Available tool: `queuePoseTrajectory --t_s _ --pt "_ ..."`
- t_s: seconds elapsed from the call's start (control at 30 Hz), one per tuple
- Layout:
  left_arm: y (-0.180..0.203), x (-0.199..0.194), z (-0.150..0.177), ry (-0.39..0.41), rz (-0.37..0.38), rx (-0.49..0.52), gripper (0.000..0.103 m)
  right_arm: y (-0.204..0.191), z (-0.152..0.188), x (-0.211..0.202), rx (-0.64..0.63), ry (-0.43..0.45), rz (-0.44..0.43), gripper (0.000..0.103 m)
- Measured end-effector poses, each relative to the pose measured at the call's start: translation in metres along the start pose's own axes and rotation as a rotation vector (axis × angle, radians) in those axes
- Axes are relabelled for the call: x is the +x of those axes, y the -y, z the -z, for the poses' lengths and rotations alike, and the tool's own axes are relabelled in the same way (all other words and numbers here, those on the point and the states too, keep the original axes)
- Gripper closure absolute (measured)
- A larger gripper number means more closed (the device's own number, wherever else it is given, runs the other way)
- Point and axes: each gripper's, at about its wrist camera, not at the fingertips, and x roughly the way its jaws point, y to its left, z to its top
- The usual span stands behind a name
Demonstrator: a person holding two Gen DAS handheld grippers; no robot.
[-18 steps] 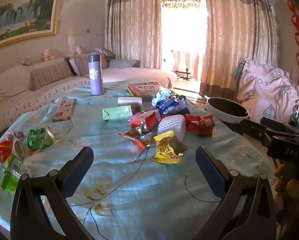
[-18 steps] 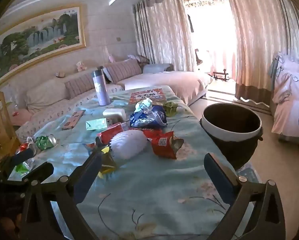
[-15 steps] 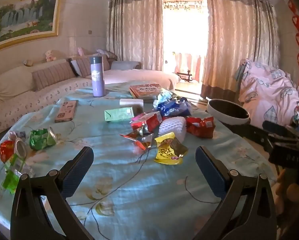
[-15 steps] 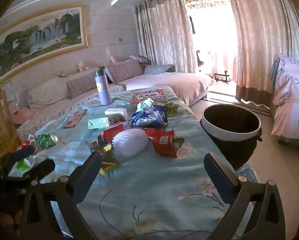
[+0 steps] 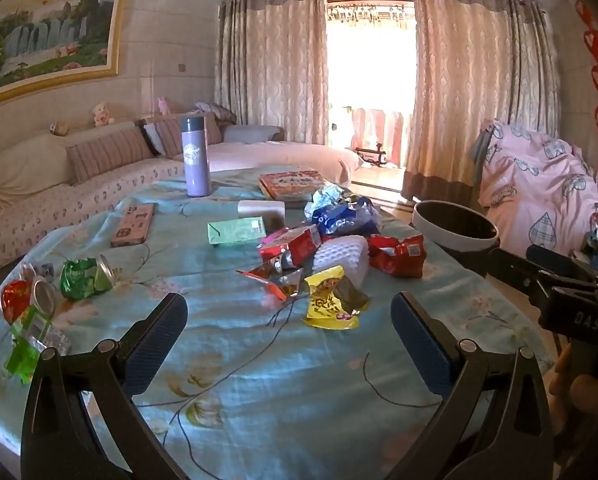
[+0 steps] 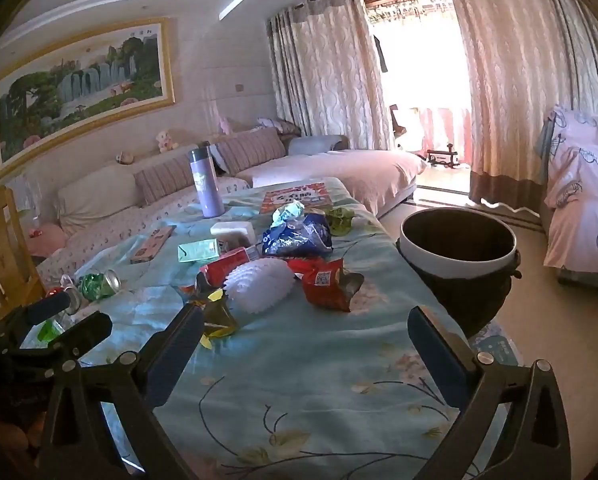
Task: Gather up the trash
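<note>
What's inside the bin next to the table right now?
The bin shows only a dark inner wall below its white rim; no trash is visible. Its bottom is hidden by the near wall, so I can't confirm it's empty.

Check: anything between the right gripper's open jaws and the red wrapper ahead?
Nothing. In the right wrist view only bare blue tablecloth separates the right gripper from the red wrapper.

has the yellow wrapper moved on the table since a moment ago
No. The yellow wrapper lies as before beside the white foam net, nearest of the pile; neither open gripper touches it.
</note>
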Motion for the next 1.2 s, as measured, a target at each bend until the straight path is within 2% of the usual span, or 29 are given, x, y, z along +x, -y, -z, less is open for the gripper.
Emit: queuePoseTrajectory --t_s 0.33,1.2 --pt "-0.0013 -0.0024 -0.0023 0.012 0.004 -0.005 0.000 -0.0007 -0.0023 -0.0056 -0.005 0.032 0.001 0.000" --pt "0.0051 -0.0024 -0.0024 0.013 0.014 0.005 0.000 -0.0007 -0.0035 -0.0092 0.001 0.050 -0.018 0.000"
